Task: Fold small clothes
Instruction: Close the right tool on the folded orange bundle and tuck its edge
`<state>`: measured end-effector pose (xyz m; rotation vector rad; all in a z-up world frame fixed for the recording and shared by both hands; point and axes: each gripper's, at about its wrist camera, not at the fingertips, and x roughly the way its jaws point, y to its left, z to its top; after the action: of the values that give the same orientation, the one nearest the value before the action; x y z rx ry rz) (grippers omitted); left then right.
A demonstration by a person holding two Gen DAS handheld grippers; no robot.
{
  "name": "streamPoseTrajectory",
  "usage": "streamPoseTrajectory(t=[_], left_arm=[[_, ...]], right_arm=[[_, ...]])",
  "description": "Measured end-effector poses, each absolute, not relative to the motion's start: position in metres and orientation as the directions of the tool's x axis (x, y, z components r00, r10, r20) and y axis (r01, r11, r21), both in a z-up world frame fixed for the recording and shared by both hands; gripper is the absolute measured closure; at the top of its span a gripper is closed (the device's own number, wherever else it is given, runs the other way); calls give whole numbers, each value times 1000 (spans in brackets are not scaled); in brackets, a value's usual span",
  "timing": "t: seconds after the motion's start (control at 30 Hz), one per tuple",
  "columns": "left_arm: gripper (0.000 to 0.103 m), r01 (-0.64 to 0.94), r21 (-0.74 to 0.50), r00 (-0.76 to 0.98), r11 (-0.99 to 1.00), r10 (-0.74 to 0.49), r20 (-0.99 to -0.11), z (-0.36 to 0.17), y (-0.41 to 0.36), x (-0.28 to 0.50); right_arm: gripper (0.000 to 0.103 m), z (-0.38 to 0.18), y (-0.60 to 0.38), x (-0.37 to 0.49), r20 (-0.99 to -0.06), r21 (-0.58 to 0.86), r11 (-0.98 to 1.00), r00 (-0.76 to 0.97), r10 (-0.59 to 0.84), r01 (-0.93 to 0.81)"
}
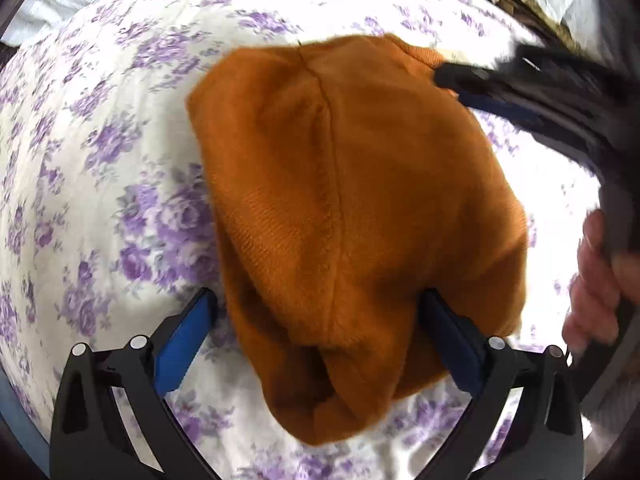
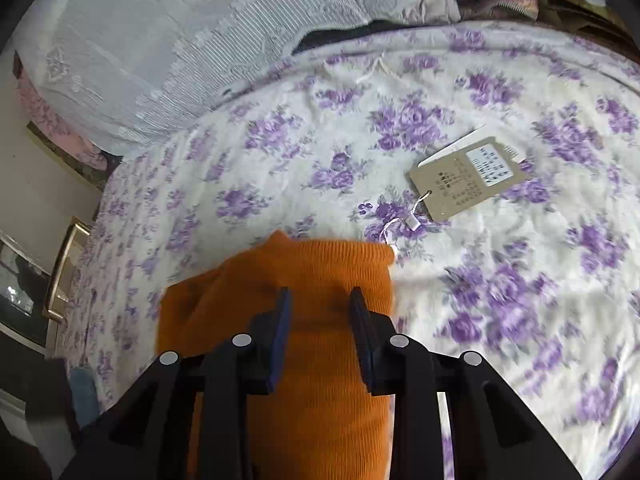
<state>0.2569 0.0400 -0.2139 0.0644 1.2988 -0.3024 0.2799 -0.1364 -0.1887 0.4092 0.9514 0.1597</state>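
An orange knit hat (image 1: 352, 216) lies on the floral bedsheet (image 1: 100, 160). Left gripper (image 1: 316, 320) gapes wide astride it; right gripper (image 2: 320, 300) above it, jaws narrowly apart, grip unclear. Paper tag (image 2: 466, 178) near the hat.

Orange knitted cloth hat (image 1: 352, 208): matt, fuzzy, fine-ribbed. White cotton-like bedsheet with purple flower print (image 2: 500, 280): matt, lightly creased. Brown cardboard hang tag (image 2: 466, 178): matt paper. Gripper fingers (image 1: 182, 338): black matt plastic, blue pads.
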Motion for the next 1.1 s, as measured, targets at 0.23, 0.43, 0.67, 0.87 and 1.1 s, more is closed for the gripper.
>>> streamPoseTrajectory(t=[0.23,0.43,0.67,0.87,1.1], left_arm=[[5,219,-107,309,970,-173,-935,-184,54,261],[5,208,-71,345,976,-141,-928,-170,55,275],[4,184,-63,299,981,-117,-947,-196,54,285],[4,161,-102,257,982,-141,-956,-218,60,291],[4,168,-60,295,984,-108,-949,-220,55,286]], right_arm=[[66,-168,-136,221,-739,382,924,603,300,8],[60,-176,-131,201,-764,342,940,583,278,0],[52,-198,-125,206,-793,317,948,550,261,8],[37,-232,-136,208,-797,404,913,512,320,59],[33,-235,-127,206,-792,370,929,529,303,23]])
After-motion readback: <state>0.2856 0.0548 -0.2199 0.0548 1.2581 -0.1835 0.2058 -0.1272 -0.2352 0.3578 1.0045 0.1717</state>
